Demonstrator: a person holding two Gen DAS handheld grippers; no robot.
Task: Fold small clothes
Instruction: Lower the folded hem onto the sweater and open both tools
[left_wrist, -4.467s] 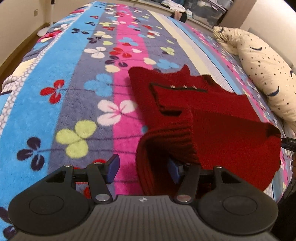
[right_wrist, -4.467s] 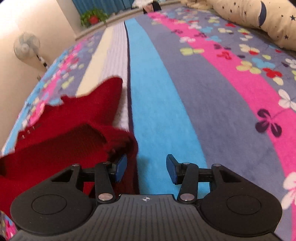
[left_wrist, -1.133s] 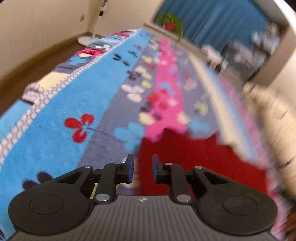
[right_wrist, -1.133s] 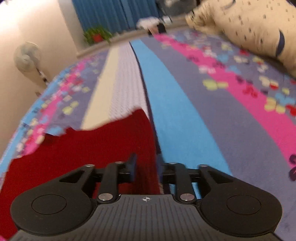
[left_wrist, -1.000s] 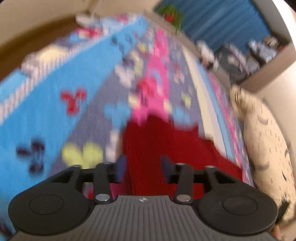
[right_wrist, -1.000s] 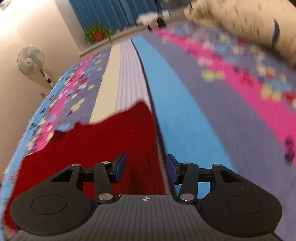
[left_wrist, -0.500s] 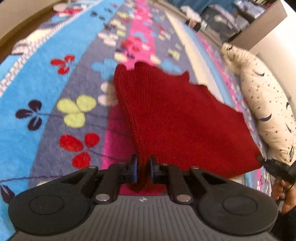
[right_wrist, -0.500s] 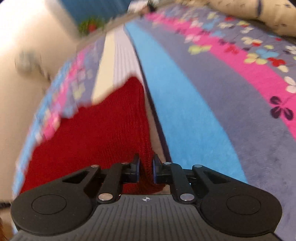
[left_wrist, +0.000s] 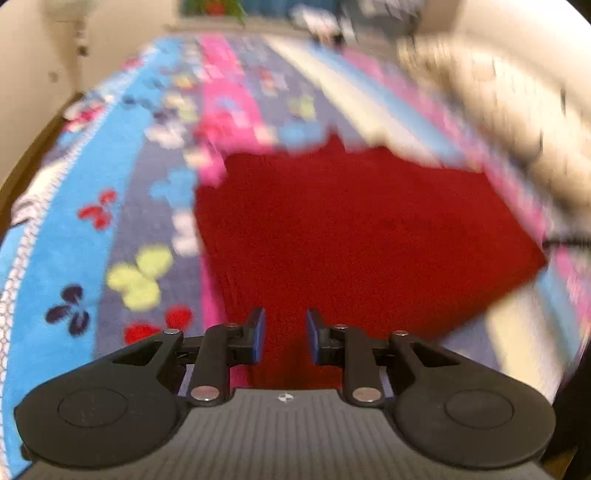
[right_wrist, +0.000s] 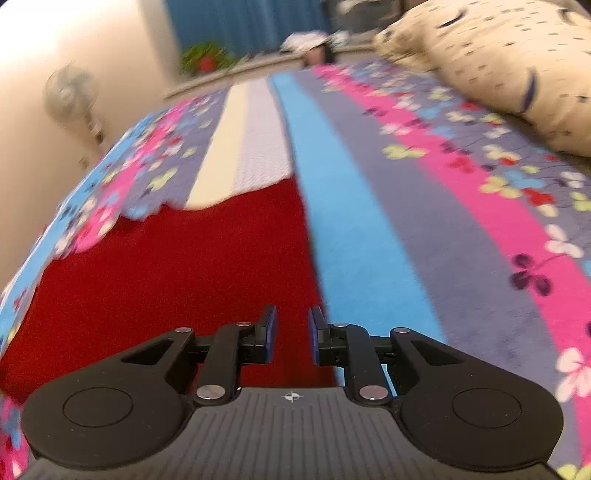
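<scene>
A red knitted garment (left_wrist: 351, 229) lies folded and flat on the striped flowery blanket (left_wrist: 74, 229). In the left wrist view, which is blurred by motion, my left gripper (left_wrist: 284, 339) hovers over the garment's near left edge. Its jaws are opening, with red cloth showing in the gap and the pads clear of it. In the right wrist view the garment (right_wrist: 177, 266) fills the lower left. My right gripper (right_wrist: 291, 334) is over its near right edge beside the blue stripe. Its jaws are also opening and do not press on the cloth.
A cream pillow (right_wrist: 509, 66) with dark marks lies along the right side of the bed. A standing fan (right_wrist: 72, 96) and a potted plant (right_wrist: 205, 59) are by the wall beyond the bed. The blanket (right_wrist: 369, 240) stretches far ahead.
Half a second ago both grippers were shut on the garment's near edge. Now both pairs of jaws have parted and let the cloth go. The left view has rolled and blurred.
</scene>
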